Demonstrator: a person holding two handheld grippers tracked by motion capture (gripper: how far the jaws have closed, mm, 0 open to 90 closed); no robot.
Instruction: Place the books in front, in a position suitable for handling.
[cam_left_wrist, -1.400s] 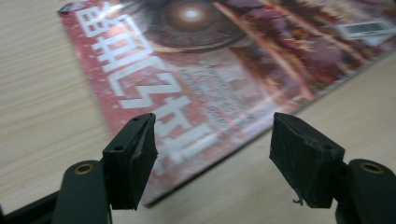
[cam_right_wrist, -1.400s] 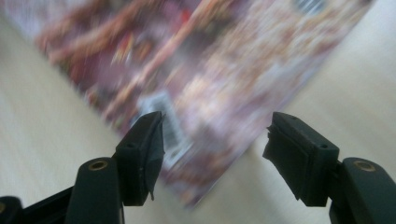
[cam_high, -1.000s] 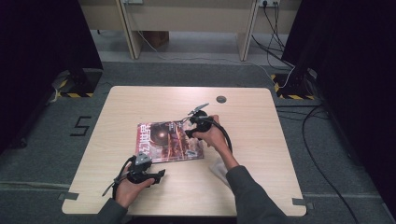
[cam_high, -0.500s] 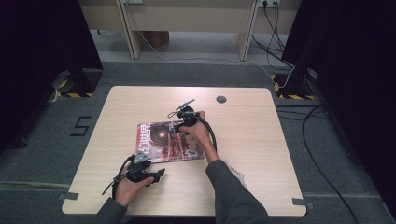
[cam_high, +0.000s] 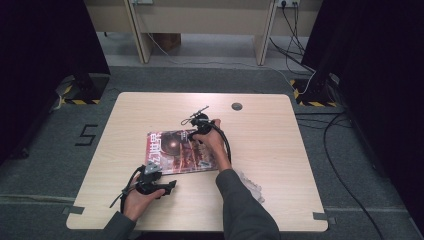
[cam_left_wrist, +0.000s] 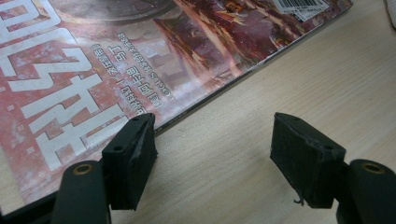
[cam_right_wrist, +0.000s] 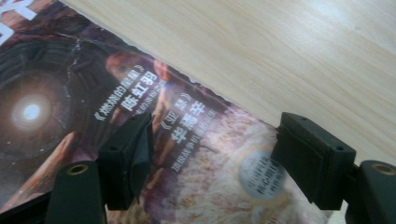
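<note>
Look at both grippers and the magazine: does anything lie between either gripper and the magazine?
Nothing visible does. The right gripper hangs open over the far edge of the magazine, bare cover between its jaws. The left gripper is open at the near edge, one jaw over the cover, the other over bare table.

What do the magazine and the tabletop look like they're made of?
Magazine: printed paper with a glossy cover, judging by the soft sheen over the red artwork, thin stacked page edges and barcode label. Table: probably light wood-grain laminate over board; the grain is even and the surface smooth and matte, though solid wood can't be excluded.
</note>
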